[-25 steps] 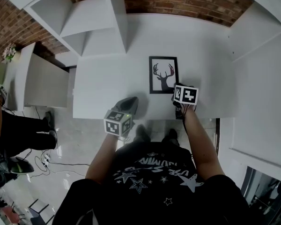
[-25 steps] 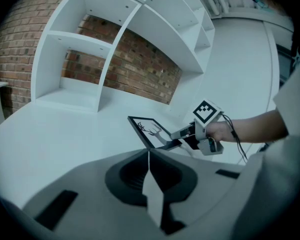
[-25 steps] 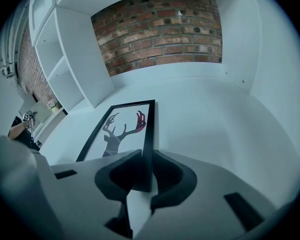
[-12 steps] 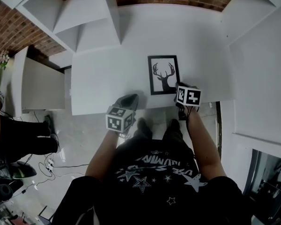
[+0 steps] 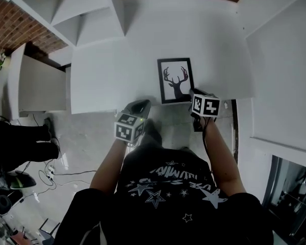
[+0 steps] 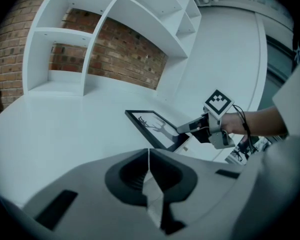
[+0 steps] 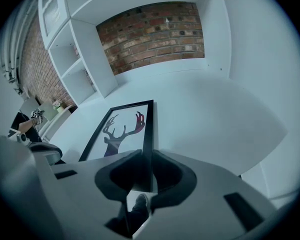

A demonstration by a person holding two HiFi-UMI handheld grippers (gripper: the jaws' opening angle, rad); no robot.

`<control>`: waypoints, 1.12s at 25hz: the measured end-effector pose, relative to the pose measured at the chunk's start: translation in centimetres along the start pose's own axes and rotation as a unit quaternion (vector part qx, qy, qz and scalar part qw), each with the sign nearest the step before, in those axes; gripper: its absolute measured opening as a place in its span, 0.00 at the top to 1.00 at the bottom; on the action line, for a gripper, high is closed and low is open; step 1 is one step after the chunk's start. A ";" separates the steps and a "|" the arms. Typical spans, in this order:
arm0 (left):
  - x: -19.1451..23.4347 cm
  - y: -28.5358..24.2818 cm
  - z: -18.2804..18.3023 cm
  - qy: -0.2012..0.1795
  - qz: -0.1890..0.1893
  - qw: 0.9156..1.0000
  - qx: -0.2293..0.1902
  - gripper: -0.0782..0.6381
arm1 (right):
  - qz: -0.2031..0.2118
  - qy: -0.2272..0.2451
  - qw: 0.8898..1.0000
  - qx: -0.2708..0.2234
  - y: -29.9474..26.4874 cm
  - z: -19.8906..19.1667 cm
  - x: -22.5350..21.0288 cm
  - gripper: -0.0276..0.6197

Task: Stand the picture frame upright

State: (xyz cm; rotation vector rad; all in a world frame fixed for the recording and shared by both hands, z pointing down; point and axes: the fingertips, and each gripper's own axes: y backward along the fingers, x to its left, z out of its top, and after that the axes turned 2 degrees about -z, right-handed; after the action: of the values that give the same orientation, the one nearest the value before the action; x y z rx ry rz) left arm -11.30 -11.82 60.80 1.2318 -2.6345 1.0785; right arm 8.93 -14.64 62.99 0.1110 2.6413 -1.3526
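Head view: I see the black rectangular picture frame (image 5: 175,80) with its deer-antler print lying face up on the white table (image 5: 107,80), close to the table's near edge. My right gripper (image 5: 191,98) sits at the frame's near right corner. In the right gripper view its jaws are clamped on the frame's right-hand black border, which runs straight between them. My left gripper (image 5: 141,106) hangs at the table edge, left of the frame and apart from it, its jaws pressed together on nothing.
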 end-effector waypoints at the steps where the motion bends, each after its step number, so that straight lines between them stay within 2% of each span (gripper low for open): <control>1: -0.4 0.1 -0.3 0.005 0.006 1.000 -0.001 0.86 | 0.005 0.001 1.000 0.000 0.2 -0.4 -0.2 0.84; 7: -3.0 1.4 -2.1 0.031 0.029 0.999 0.010 0.87 | 0.030 0.008 0.999 0.009 1.4 -2.0 -0.4 0.84; 20: -7.1 0.1 -2.6 0.101 -0.002 0.994 0.028 0.86 | 0.056 0.011 0.998 0.019 2.7 -4.1 0.0 0.84; 21: -7.2 -0.1 -2.7 0.109 -0.003 0.994 0.031 0.84 | 0.057 0.011 0.998 0.020 2.8 -4.2 0.0 0.84; 23: -7.3 -0.6 -2.8 0.129 -0.009 0.991 0.039 0.69 | 0.060 0.013 0.998 0.021 3.0 -4.4 -0.1 0.84; 28: -6.9 -1.8 -3.0 0.163 -0.015 0.985 0.058 0.67 | 0.070 0.015 0.997 0.017 3.3 -4.7 -0.2 0.84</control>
State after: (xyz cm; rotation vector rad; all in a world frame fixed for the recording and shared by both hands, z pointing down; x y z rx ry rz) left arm -6.07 -6.25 62.01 1.0048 -2.3307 1.3181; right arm 9.08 -8.93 63.13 0.3157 2.5804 -1.3614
